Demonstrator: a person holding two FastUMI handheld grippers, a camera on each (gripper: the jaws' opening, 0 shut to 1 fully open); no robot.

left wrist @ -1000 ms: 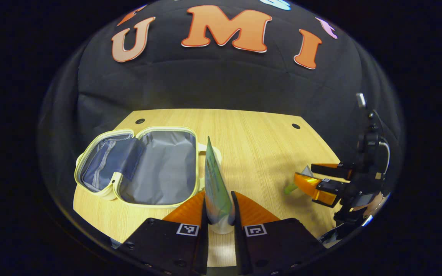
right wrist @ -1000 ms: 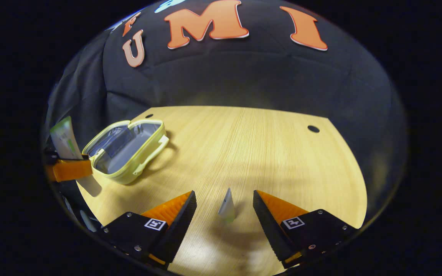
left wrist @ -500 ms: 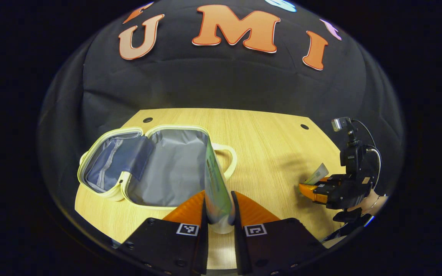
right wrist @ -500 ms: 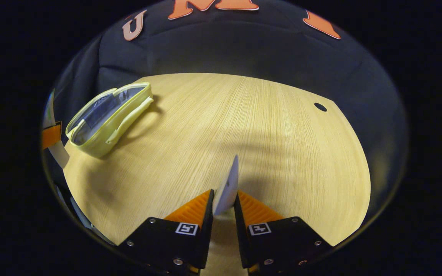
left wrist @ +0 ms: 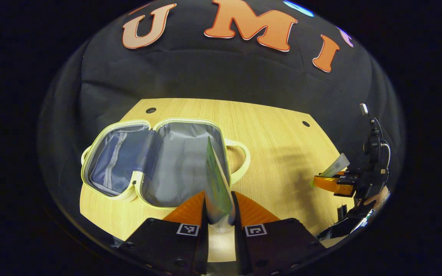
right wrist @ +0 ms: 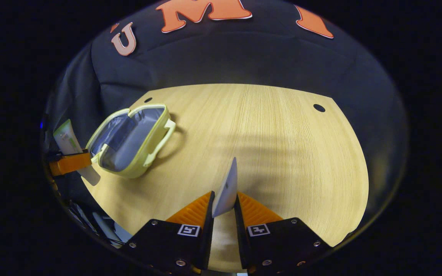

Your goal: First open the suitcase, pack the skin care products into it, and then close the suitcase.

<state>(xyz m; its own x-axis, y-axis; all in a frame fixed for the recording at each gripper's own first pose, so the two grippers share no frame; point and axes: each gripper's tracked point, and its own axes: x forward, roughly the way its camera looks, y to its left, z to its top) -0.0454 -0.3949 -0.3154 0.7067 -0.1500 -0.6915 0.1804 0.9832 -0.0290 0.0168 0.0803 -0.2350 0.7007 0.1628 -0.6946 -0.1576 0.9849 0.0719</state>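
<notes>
A pale yellow suitcase (left wrist: 159, 161) lies open on the wooden table (left wrist: 274, 145), its grey lining bare. My left gripper (left wrist: 219, 209) is shut on a green tube (left wrist: 216, 180), held upright just over the case's near right rim. In the right gripper view my right gripper (right wrist: 225, 209) is shut on a small white tube (right wrist: 228, 188), lifted above the table. The same case (right wrist: 132, 142) sits at the left there, with the left gripper (right wrist: 69, 163) and its green tube (right wrist: 66, 137) beside it. The right gripper (left wrist: 338, 184) and its white tube (left wrist: 334, 168) appear at the right of the left gripper view.
The table (right wrist: 274, 153) has small round holes near its far corners (right wrist: 319, 108) (left wrist: 150, 110). The black cloth wall (left wrist: 221, 76) rises right behind it. A hand (left wrist: 374, 199) holds the right gripper at the table's right edge.
My right gripper shut on the white tube and lifted it off the table. My left gripper carried the green tube left and forward, over the open suitcase.
</notes>
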